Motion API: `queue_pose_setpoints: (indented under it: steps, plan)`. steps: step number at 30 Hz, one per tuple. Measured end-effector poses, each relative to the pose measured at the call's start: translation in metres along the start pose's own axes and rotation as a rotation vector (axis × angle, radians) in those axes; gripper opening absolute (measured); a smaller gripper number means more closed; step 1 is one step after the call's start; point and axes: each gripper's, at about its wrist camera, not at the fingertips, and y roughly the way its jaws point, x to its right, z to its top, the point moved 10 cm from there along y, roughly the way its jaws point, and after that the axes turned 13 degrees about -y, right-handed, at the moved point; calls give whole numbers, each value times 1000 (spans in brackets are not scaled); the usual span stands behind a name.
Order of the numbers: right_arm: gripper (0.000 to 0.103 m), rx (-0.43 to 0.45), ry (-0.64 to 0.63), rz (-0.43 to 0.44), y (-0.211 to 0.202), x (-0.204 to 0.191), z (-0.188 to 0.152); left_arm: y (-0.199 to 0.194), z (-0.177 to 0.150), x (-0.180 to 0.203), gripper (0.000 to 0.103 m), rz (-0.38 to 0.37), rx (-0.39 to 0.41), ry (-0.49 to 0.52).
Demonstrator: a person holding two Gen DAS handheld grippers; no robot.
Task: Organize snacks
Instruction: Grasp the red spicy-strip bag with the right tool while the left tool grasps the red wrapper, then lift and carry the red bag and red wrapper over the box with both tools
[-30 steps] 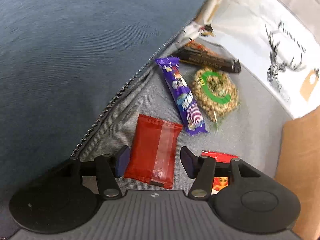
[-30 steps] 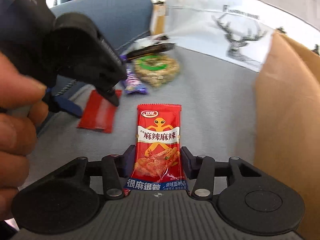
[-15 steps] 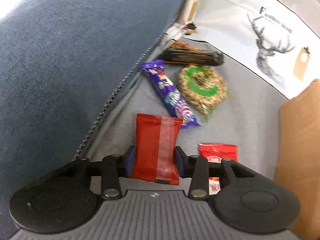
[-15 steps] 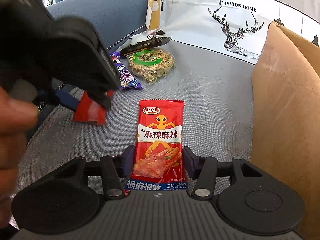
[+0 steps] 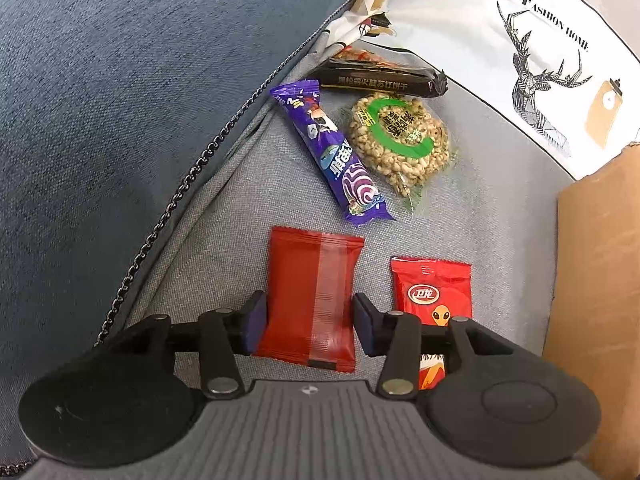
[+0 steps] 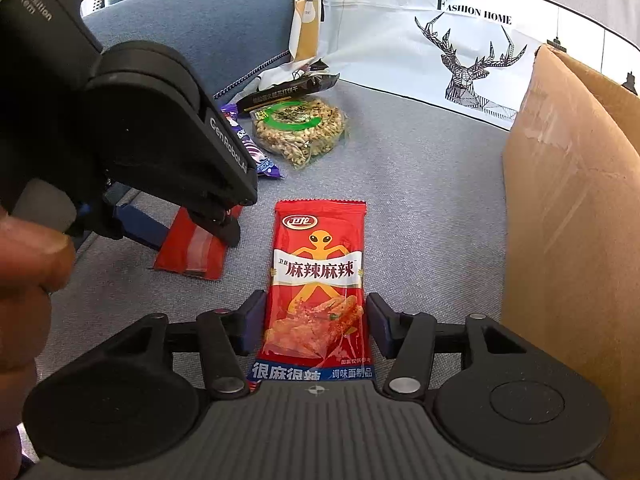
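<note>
A plain red packet (image 5: 312,292) lies flat on the grey sofa seat (image 5: 480,220) between the pads of my left gripper (image 5: 310,320). Its jaws are opening and the pads stand at the packet's edges without pinching it. From the right wrist view the left gripper (image 6: 184,232) straddles that packet (image 6: 188,252). A red alien-print spicy packet (image 6: 318,272) lies between the pads of my right gripper (image 6: 316,320), which is open with a thin gap on each side. The same packet (image 5: 432,296) shows beside the left gripper.
Farther back lie a purple bar (image 5: 336,156), a round grain cake (image 5: 400,140) and a black packet (image 5: 380,78). A cardboard box (image 6: 572,220) stands on the right, a deer-print pillow (image 6: 440,40) behind, a blue cushion (image 5: 120,100) on the left. A person's hand (image 6: 24,280) holds the left gripper.
The left jaws closed in on the plain red packet, then eased apart a little. The right jaws loosened from the alien packet's sides. Both packets stay flat on the seat.
</note>
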Motion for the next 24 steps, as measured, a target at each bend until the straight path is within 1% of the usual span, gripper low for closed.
queue_pose_setpoints:
  steps: [5,7,8,9,12,15,19,24]
  plan:
    - [57,1,0,-1,0,0,0,2,0,3,50,18,11,31]
    - [57,4,-3,-1,0,-1,0,2,0,5,48,25,17,49]
    - [55,6,-8,-2,0,-2,0,2,0,5,47,27,21,52]
    - [51,10,-14,-1,0,-2,0,2,1,7,45,10,23,51]
    - [48,22,-21,-7,-1,-3,1,-1,5,7,45,-6,40,36]
    - [46,48,4,-12,-6,1,3,-10,8,11,45,-66,60,16]
    - [45,130,35,-34,-25,10,13,-26,11,13,45,-156,93,-14]
    - [44,223,58,-81,-60,23,31,-65,16,14,45,-285,190,-49]
